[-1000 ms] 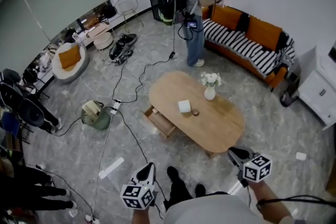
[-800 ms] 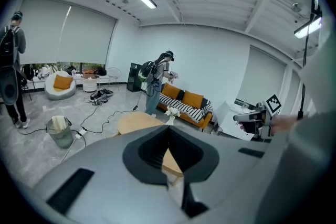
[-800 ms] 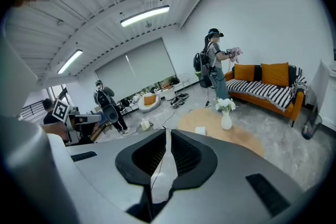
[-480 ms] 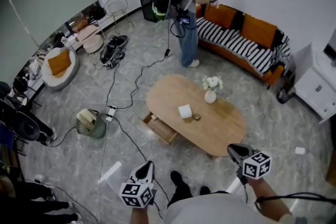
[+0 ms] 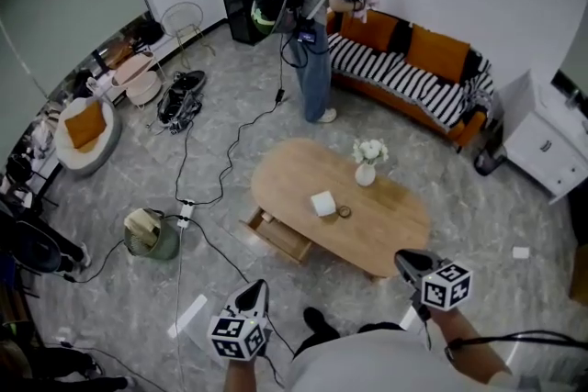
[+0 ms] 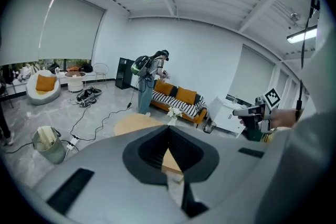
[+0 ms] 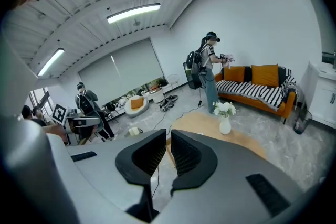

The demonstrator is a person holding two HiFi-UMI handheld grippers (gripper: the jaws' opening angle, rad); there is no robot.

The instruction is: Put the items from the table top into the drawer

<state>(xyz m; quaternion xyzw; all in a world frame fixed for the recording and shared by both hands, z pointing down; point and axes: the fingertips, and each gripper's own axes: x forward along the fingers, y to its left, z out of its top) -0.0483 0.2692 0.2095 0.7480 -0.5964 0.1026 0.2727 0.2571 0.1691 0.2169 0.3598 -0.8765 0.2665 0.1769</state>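
The oval wooden table (image 5: 294, 165) stands ahead of me. On it lie a white box (image 5: 322, 203) and a small ring-shaped thing (image 5: 343, 212), and a vase of white flowers (image 5: 366, 170) stands behind them. A drawer (image 5: 276, 235) hangs pulled out on the table's left side. My left gripper (image 5: 261, 289) is held short of the table, over the floor, its jaws meeting at the tips with nothing in them (image 6: 168, 126). My right gripper (image 5: 402, 258) hovers near the table's near right end, its jaws a narrow slit apart and empty (image 7: 168, 134).
A person with a backpack (image 5: 312, 23) stands by the orange striped sofa (image 5: 413, 73). Cables (image 5: 216, 188) and a power strip trail over the floor left of the table, near a green bin (image 5: 152, 234). A white cabinet (image 5: 547, 142) is at the right.
The whole scene has slid in the head view as I moved across the floor; the table sits a little lower and nearer. Both grippers keep their places in front of me.
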